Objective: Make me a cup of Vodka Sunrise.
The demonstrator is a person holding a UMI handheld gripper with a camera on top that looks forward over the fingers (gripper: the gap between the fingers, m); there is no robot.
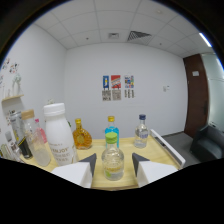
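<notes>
Gripper view shows a small clear bottle with a green cap (113, 159) standing upright, long axis vertical, cap pointing up, on the wooden table (157, 152). It stands between the white fingers (77, 172) of the gripper (114, 172), which are spread open with gaps either side. Just beyond stands a blue-labelled bottle (112, 131). Left are a big white bottle (58, 134) and an amber bottle (81, 135); far right, a clear bottle with dark cap (142, 131).

clear green-capped bottle (112, 161) | upright on table | between open hand-held gripper (113, 167) fingers
</notes>
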